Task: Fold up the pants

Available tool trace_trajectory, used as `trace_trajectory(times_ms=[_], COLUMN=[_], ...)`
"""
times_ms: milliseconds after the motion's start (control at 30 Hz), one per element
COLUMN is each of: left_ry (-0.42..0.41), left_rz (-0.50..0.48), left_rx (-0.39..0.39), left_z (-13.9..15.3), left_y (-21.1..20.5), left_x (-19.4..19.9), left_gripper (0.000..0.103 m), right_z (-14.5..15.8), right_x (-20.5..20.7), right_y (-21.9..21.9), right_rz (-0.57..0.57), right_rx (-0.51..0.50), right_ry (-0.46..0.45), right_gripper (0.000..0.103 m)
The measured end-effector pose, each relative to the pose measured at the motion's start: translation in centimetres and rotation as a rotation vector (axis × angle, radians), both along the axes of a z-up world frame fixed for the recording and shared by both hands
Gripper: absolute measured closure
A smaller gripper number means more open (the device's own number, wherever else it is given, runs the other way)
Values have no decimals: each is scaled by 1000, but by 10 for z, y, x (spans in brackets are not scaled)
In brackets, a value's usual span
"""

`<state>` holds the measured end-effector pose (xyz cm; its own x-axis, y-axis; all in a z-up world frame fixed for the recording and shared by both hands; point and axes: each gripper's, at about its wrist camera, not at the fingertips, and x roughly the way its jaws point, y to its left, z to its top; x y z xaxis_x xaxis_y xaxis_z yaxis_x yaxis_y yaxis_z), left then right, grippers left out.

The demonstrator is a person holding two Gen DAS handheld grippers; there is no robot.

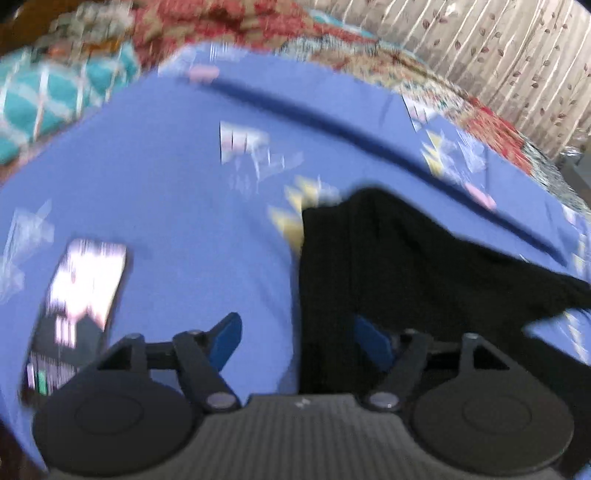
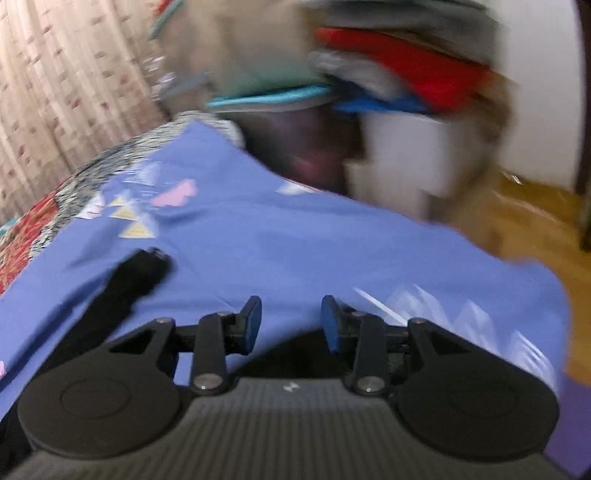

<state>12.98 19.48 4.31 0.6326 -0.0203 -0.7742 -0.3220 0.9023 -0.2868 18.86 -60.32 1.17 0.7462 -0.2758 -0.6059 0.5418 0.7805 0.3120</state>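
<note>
My left claw (image 1: 299,341) is matt black plastic, with a ribbed grey body, dull metal pivot pins and smooth blue finger pads (image 1: 227,339). Draped across its right pad, the pants (image 1: 399,266) are soft black cloth with no sheen. Under it lies a blue bedsheet (image 1: 177,206), smooth matt cotton-like cloth with pale printed shapes. To its left sits a phone (image 1: 77,310) with a glossy glass screen. Ahead, a quilt (image 1: 229,26) looks like thick patterned cloth. My right claw (image 2: 291,323) has the same matt plastic. Beyond it to the left hangs a thin curtain (image 2: 55,92) of printed cloth; to the right the floor (image 2: 535,229) is polished wood.
</note>
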Motion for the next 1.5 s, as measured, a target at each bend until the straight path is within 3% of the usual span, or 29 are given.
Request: trace_trajectory(times_ms=[133, 300, 400, 533, 800, 867, 933, 967, 1033, 1067, 1167, 1300, 1400, 1500], left_ry=[55, 104, 97, 107, 96, 96, 103, 107, 107, 95, 18, -62, -43, 19], left_rz=[-8, -27, -32, -15, 67, 88, 102, 107, 138, 146, 127, 122, 123, 139], left_rx=[-119, -219, -308, -355, -536, -539, -492, -489, -537, -536, -452, -397, -316, -291], left_z=[-13, -29, -33, -41, -57, -59, -58, -59, -62, -58, -27, 12, 11, -16], left_y=[-9, -27, -33, -38, -36, -38, -37, -36, -29, -26, -21, -2, 0, 0], left_x=[-36, -54, -59, -68, -81, -83, -79, -77, -71, -70, -75, -104, -114, -107], left_gripper=[16, 13, 8, 7, 8, 21, 77, 87, 90, 90, 91, 91, 91, 91], right_z=[-29, -59, -65, -64, -72, -79, -84, -85, -83, -81, -63, -18, -5, -22], right_x=[-50, -74, -70, -52, -58, -61, -61, -58, -52, -46, -43, -66, -95, -117], right_y=[0, 18, 25, 31, -4, -14, -18, -21, -24, -26, -23, -12, -3, 8], right_rz=[-11, -5, 26, 55, -79, -128, -151, -156, -148, -150, -156, -130, -146, -186], right_rx=[61, 169, 230, 249, 393, 478, 522, 539, 557, 559, 513, 406, 360, 323], right_ry=[39, 51, 21, 12, -106, -162, -191, -200, -193, -169, -130, -195, -178, -89], right_gripper=[64, 63, 63, 62, 63, 63, 64, 65, 78, 95, 95, 96, 96, 96])
